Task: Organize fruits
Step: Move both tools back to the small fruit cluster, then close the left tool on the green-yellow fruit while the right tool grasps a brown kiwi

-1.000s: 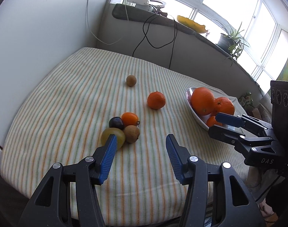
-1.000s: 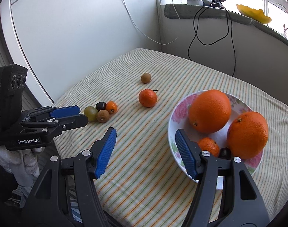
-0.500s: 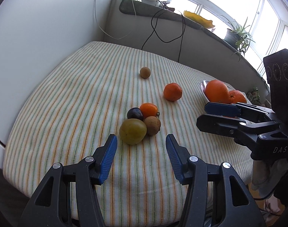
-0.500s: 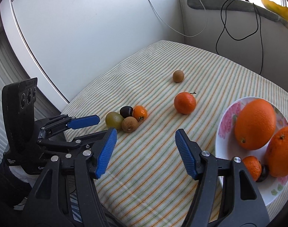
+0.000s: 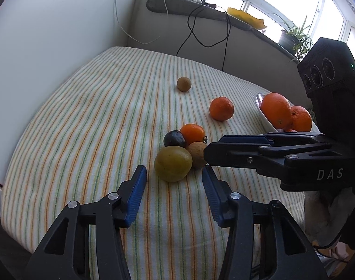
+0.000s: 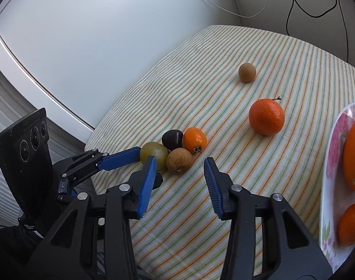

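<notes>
A: Left claw sits low at the near edge of the striped surface, jaws apart and gripping nothing. They've just been narrowing, and the green-yellow fruit lies right ahead of the tips, not between the pads.

B: And the right claw? A second ago it hung by the plate.

A: It has swung across to the cluster. Its jaws have just been closing too, yet they stand apart and bare, with the brown fruit just ahead of them.

B: So both claws meet at the same heap now.

A: Right: green-yellow fruit, brown fruit, a dark plum and a small orange fruit, all touching, near the surface's front edge. They look larger than before, since both cameras have closed in.

B: Further out?

A: A tangerine alone mid-surface, a small brown fruit beyond it toward the far edge. The plate at the right edge holds two oranges.
</notes>
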Tool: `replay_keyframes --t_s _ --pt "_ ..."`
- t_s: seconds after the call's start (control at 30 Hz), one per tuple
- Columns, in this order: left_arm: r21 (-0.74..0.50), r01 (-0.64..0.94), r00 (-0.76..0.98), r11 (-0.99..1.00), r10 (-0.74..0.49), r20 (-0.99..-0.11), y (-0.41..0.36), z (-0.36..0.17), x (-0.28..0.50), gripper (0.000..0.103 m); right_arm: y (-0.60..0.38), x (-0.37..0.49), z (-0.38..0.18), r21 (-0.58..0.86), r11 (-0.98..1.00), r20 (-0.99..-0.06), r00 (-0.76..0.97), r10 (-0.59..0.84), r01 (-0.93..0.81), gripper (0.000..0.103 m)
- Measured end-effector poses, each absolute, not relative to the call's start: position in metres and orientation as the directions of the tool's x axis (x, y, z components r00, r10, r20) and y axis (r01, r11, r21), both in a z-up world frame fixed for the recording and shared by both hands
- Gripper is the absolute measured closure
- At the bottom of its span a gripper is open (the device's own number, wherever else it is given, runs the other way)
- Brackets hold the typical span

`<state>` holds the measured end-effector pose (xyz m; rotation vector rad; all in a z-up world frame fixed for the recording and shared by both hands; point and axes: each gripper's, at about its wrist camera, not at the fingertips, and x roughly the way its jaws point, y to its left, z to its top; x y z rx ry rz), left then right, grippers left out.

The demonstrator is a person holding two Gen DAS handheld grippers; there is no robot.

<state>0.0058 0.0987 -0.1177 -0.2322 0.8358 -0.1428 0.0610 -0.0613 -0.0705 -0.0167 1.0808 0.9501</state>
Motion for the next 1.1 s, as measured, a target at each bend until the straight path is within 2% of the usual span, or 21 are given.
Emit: replay_keyframes --t_s 0.37,0.5,0.93,1.0,1.07,1.1 --pt "-0.227 0.052 0.659 0.973 -0.204 -0.724 0.099 -0.119 0.009 0.059 -0.054 0.073 -0.082 0.476 0.620 -0.751 0.077 0.655 -0.623 0.059" --pt "-0.198 0.066 0.660 0.978 -0.192 -0.726 0.096 -0.119 0.009 0.059 -0.055 0.079 -0.086 0.504 0.621 -0.752 0.049 0.658 -0.600 0.063" --pt "-0.192 0.082 0.657 0.978 -0.198 -0.727 0.094 -0.119 0.013 0.060 -0.054 0.085 -0.091 0.536 0.617 -0.750 0.011 0.662 -0.577 0.063" --pt "-0.192 0.086 0.658 0.978 -0.200 -0.726 0.094 -0.119 0.012 0.062 -0.053 0.085 -0.091 0.540 0.616 -0.750 0.004 0.661 -0.574 0.063" --pt "-0.191 0.093 0.657 0.977 -0.204 -0.726 0.093 -0.119 0.012 0.064 -0.052 0.086 -0.092 0.544 0.613 -0.750 -0.004 0.662 -0.573 0.066" --pt "-0.188 0.096 0.656 0.977 -0.205 -0.726 0.093 -0.119 0.012 0.064 -0.051 0.087 -0.093 0.551 0.610 -0.747 -0.010 0.665 -0.570 0.073"
